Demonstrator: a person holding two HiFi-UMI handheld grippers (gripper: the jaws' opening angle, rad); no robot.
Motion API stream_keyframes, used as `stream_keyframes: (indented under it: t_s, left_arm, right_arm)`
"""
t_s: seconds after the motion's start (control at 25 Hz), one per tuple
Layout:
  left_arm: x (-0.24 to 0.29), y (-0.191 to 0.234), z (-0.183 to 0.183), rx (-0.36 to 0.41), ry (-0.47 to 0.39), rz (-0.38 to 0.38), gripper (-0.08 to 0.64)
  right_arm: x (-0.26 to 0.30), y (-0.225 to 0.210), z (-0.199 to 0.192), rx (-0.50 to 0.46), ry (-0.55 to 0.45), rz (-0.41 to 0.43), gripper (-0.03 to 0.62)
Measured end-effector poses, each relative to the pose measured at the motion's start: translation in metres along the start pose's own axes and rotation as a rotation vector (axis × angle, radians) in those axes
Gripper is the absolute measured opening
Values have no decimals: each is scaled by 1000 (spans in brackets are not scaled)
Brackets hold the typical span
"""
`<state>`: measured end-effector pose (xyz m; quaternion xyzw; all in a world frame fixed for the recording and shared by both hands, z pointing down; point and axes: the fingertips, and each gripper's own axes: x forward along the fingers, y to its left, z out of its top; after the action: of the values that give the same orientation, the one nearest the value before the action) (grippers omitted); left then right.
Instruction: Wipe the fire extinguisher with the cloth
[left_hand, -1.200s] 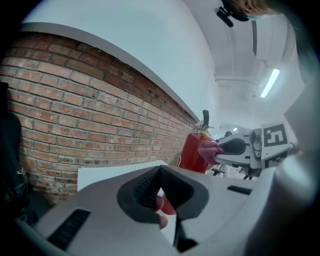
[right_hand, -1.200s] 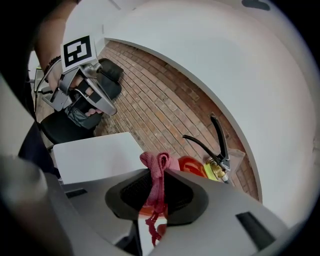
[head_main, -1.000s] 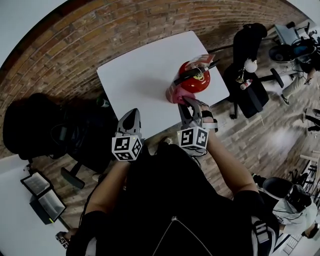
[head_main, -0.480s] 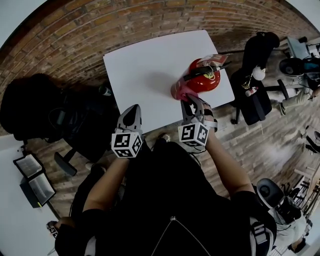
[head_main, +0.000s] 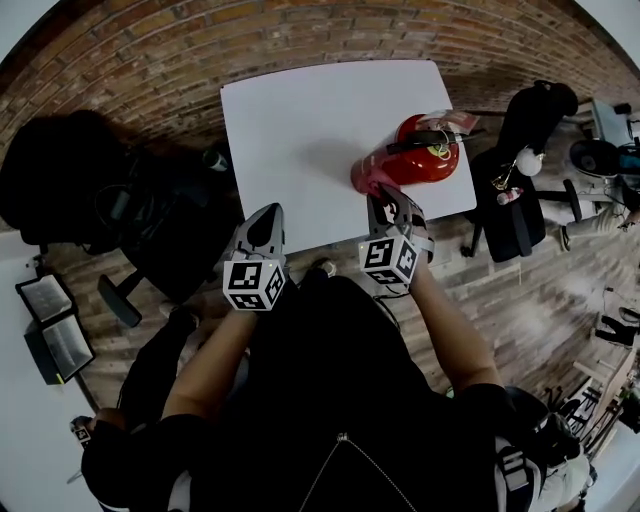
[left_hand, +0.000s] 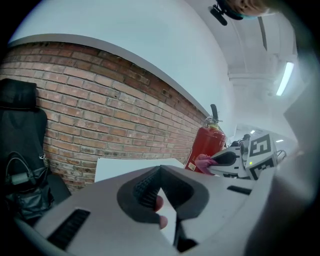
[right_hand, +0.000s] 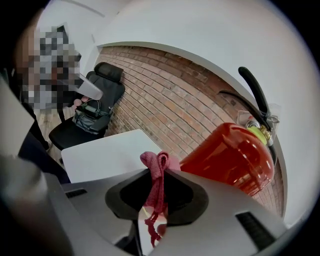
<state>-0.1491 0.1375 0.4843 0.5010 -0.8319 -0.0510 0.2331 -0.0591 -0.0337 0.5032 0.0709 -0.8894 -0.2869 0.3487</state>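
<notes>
Fire extinguisher (head_main: 425, 160) is standing tall on the counter (head_main: 300, 130), just ahead of the right gripper (head_main: 385, 200), which is pinching the pink cloth (right_hand: 157, 167) against its side. Left gripper (head_main: 265, 228) is hanging farther back, closed and empty.

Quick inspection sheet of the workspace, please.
Surface: white table, holds only the job's things.
Job's things: red fire extinguisher upright near the table's right edge; pink cloth at its side.
Clutter: nothing seen.
Tongs: left tongs shut, empty, off the table; right tongs shut on the cloth.
Cables: nothing seen.
Surroundings: brick wall, black office chair, wood floor.
</notes>
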Motion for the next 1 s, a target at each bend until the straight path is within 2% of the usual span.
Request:
stream_keyframes:
  t_s: [1.0]
  left_arm:
    - [-26,24,-31,-57,13,115,28]
  right_arm:
    - [61,56,-56,42,91,126,87]
